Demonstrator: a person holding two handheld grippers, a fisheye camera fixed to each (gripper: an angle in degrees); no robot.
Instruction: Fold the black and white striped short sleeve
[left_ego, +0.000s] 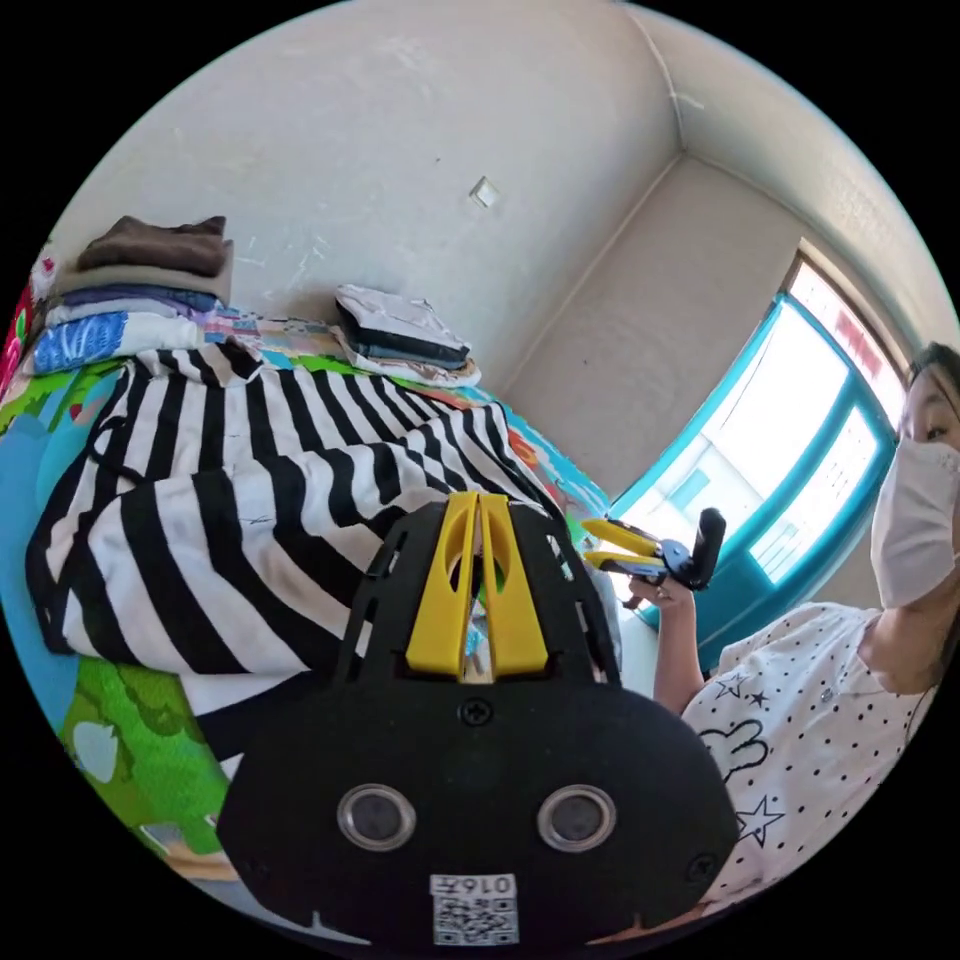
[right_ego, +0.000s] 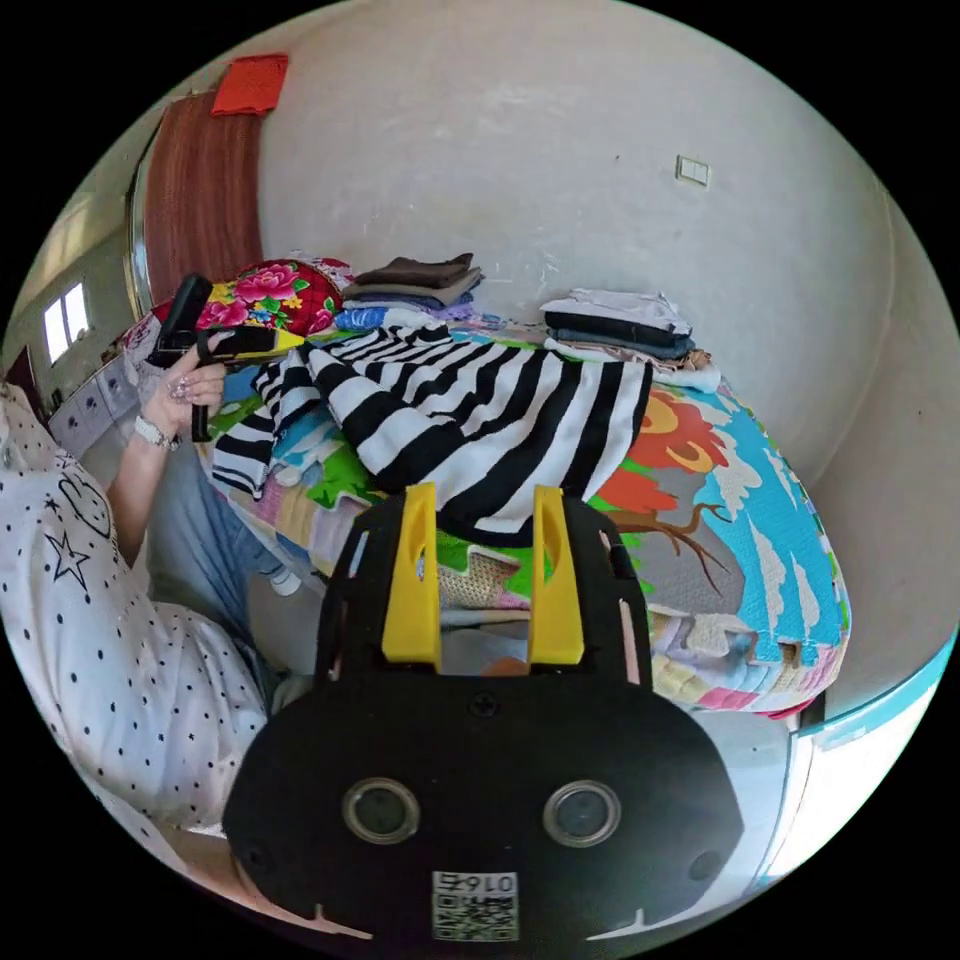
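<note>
Black and white striped short sleeve (right_ego: 470, 420) lying crumpled on a bed with a bright cartoon-printed cover (right_ego: 760, 520), partly doubled over, 1 edge hanging near the bed's side. In the left gripper view, same garment (left_ego: 230, 500) spread just beyond the yellow jaws.

Left gripper (left_ego: 478, 510): jaws pressed together at the tips, raised beside the striped cloth, nothing seen clamped between them. In the right gripper view, seen at the far left (right_ego: 250, 342), gripped by a hand (right_ego: 185, 395), close to the garment's bunched end; contact with the cloth impossible to tell.

Right gripper (right_ego: 480, 500): 2 jaws standing apart, empty, aimed toward the near edge of the garment, not touching it. In the left gripper view, seen (left_ego: 615, 545) held up in a hand beside a teal-framed window (left_ego: 800, 460), well apart from the shirt.

2 stacks of folded clothes at the wall side of the bed: 1 dark-topped (right_ego: 420, 280), 1 white-topped (right_ego: 620, 325). Floral red pillow (right_ego: 270, 295) next to the dark-topped stack.
</note>
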